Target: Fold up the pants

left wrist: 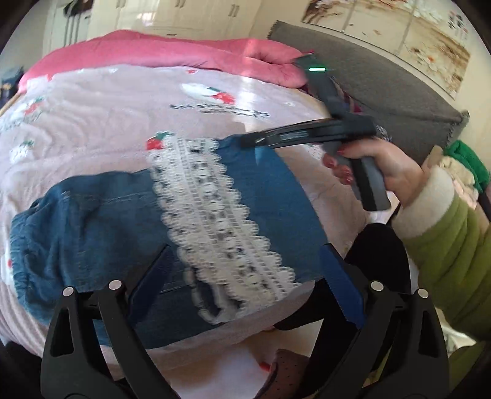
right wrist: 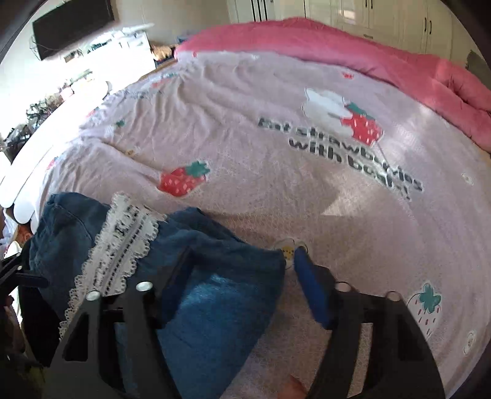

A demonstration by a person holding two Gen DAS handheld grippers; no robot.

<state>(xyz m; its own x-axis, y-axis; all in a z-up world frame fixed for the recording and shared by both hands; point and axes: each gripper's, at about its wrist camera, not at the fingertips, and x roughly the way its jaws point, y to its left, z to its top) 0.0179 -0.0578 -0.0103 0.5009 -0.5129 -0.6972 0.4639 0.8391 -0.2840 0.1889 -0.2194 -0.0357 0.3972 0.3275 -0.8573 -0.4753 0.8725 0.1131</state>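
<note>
The pants [left wrist: 92, 221], blue denim with a white lace band [left wrist: 208, 199] sewn across them, lay spread on the pink strawberry-print bed sheet [left wrist: 107, 122]. The left gripper [left wrist: 245, 254] hung over their near part with its jaws wide apart; one blue pad stood over the denim and the other at the cloth's edge, so the lace and much of the fabric lay in the span between them, with neither pad pressing.

In the right wrist view the right gripper [right wrist: 242, 254] had its jaws apart as well. A bulging fold of denim filled the gap and draped over the left-hand finger, while the right-hand pad stood just clear of the fold's edge, above the bare sheet.

Only the left wrist view showed the right tool from outside: a hand [left wrist: 377, 162] with a green sleeve [left wrist: 445, 245] held its grip, and its tip sat at the far edge of the pants. Only the right wrist view showed the sheet's printed wording [right wrist: 340, 150], a dark screen [right wrist: 70, 27] on the wall, and the full run of the rolled pink quilt [right wrist: 337, 46] along the bed's far side.
</note>
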